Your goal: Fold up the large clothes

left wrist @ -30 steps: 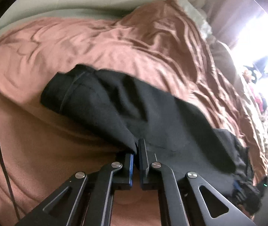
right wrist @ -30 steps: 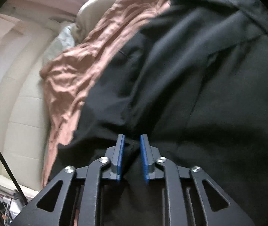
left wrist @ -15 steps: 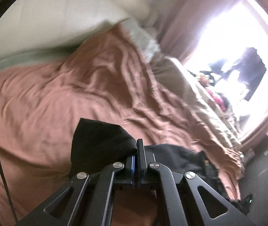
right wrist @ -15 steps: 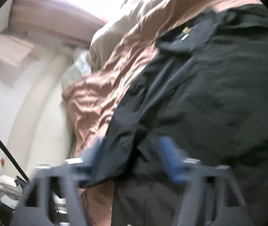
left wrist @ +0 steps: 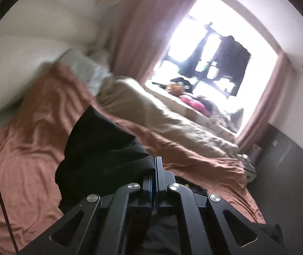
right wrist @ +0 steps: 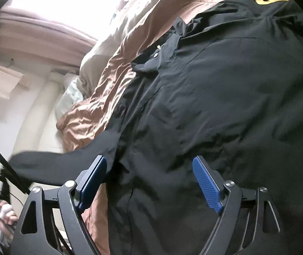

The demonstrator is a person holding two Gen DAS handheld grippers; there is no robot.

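A large black garment (right wrist: 225, 97) with a collar and a yellow tag lies spread on the brown bed sheet (right wrist: 117, 68). My left gripper (left wrist: 155, 165) is shut on a black sleeve end (left wrist: 100, 148) of it and holds that part lifted above the brown sheet (left wrist: 30, 136). My right gripper (right wrist: 149, 182) stands open just over the garment, its blue pads (right wrist: 204, 182) wide apart and pressing on nothing. In the right wrist view the lifted sleeve (right wrist: 66, 165) stretches off to the left, towards a hand (right wrist: 4, 214) on the other gripper's handle.
A beige duvet (left wrist: 162, 114) is bunched along the far side of the bed under a bright window (left wrist: 211, 48) with pink curtains (left wrist: 136, 29). A pale pillow (left wrist: 85, 70) lies at the head by the padded white wall (right wrist: 34, 127). Dark wall panelling (left wrist: 287, 170) stands to the right.
My left gripper rose and swung up with the sleeve, so more of the room and window shows. My right gripper opened, let go of the black cloth and shifted along the garment.
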